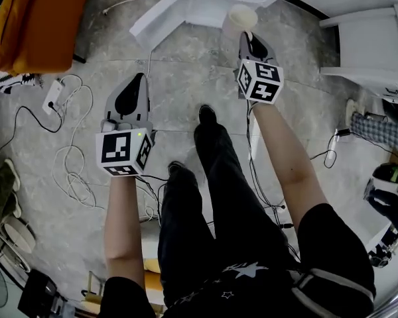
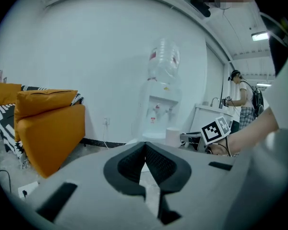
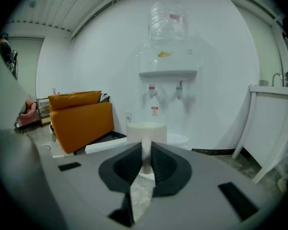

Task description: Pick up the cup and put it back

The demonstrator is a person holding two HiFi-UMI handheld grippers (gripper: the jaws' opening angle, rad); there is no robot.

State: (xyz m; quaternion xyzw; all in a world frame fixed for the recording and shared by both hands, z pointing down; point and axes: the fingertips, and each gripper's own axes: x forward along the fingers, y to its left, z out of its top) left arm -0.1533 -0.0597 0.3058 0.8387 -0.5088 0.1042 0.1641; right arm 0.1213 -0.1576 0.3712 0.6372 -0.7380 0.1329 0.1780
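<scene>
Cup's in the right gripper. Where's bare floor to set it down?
Bare floor lies between the right gripper holding the cup and the white stand; another patch sits below the white board, left of the cup. Crowded: cables at left below the orange sofa.

cup (image 1: 241, 15) partly hidden behind tool (image 1: 247, 36), sofa (image 1: 36, 18) cropped

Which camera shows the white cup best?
The right gripper view: the cup sits close, its wall pinched by the jaws. The head view shows only its top; the left gripper view, a small distant shape.
</scene>
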